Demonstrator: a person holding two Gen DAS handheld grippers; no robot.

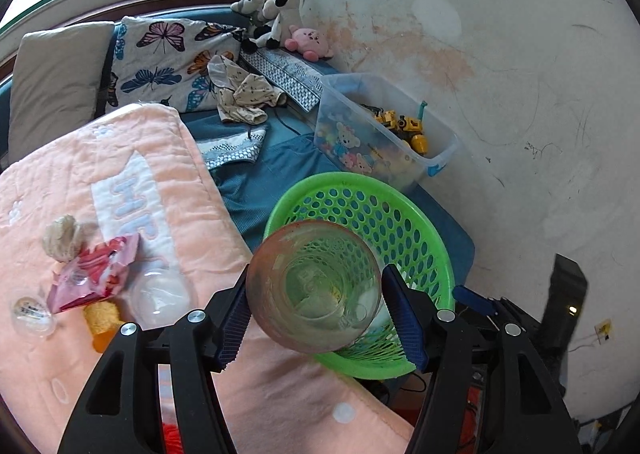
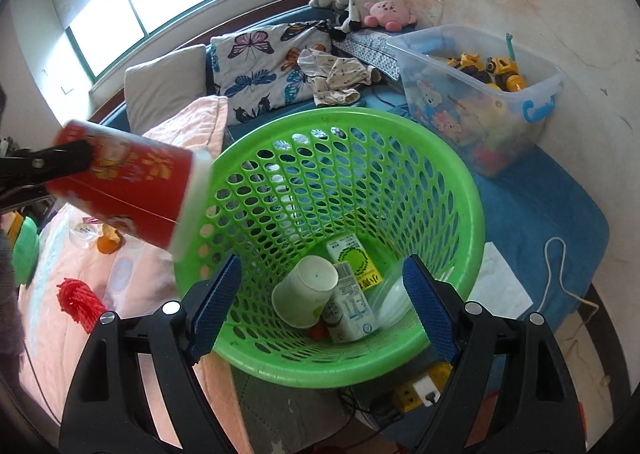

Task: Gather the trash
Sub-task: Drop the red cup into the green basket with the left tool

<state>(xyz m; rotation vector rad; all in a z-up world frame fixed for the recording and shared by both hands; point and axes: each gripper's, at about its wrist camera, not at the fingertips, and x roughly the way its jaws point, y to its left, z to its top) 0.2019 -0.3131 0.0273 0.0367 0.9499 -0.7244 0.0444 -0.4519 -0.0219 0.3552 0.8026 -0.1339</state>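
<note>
Red cup (image 2: 120,190) in left gripper (image 1: 316,310), beside green basket (image 2: 452,174)

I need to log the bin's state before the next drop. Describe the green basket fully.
The green basket is a round, tapering bin of what looks like plastic, its walls pierced with oval holes under a smooth rim. It stands upright at the bed's edge, beside the pink blanket. At its bottom lie a white paper cup, cartons and clear plastic.
</note>
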